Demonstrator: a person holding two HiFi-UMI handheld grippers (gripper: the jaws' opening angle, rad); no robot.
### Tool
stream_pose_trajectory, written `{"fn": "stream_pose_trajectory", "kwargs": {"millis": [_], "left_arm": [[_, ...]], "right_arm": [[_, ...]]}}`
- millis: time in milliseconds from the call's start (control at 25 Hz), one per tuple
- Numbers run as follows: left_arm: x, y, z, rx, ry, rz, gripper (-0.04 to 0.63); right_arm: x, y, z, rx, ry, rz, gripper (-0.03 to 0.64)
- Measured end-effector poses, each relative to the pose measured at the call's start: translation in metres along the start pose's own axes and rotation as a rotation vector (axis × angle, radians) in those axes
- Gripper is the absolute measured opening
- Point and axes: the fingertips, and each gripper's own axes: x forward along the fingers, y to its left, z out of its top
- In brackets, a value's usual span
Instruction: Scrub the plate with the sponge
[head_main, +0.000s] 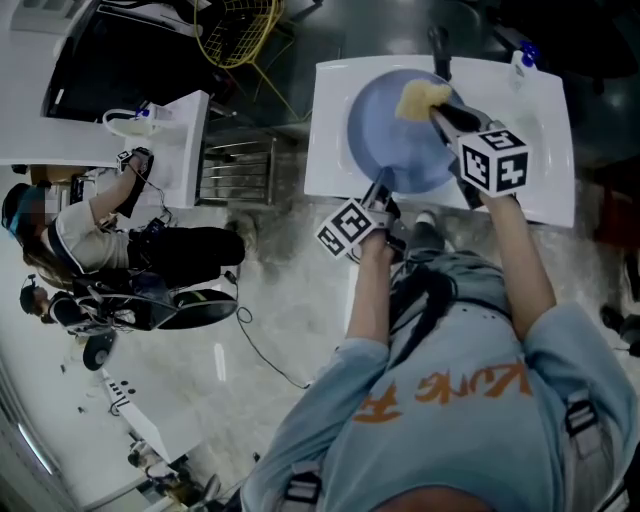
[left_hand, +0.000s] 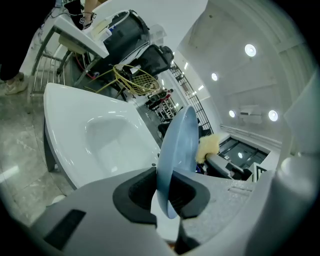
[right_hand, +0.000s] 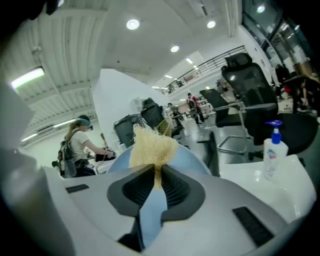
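Pinching the near rim of the blue plate (head_main: 395, 145), the left gripper (head_main: 380, 192) holds it tilted over the white sink (head_main: 330, 130), likely steadying it while the right gripper (head_main: 437, 112), clamped on the yellow sponge (head_main: 420, 98), presses the plate's far part. The head view hides both grips; each gripper view shows its pads tight on plate edge and sponge base.

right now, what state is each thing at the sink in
plate: held over the sink, rim clamped in the left gripper
sponge: pinched in the right gripper, against the plate's face
left gripper: shut on the plate
right gripper: shut on the sponge
pump bottle: upright on the sink's rim
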Motion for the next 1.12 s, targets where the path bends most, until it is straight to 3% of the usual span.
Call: {"fn": "stream_pose_trajectory", "kwargs": {"millis": [200,440,800,1120], "left_arm": [[-0.005,0.002,0.001,0.002,-0.015,0.011,0.034],[-0.004,-0.003,0.0,0.028,-0.013,0.014,0.034],[0.015,-0.013,-0.001,0.038,0.021,0.003,0.034],[0.046,-0.028,-0.013,0.047,0.061,-0.018,0.034]], "right_arm": [[0.026,0.094,-0.008,-0.173,0.048,0.241,0.044],[0.041,0.128,-0.036,-0.296,0.137,0.326,0.044],[0.03,0.069,-0.052,-0.399,0.253,0.145,0.044],[-0.007,-0.031,-0.046,-0.247,0.246,-0.04,0.044]]}}
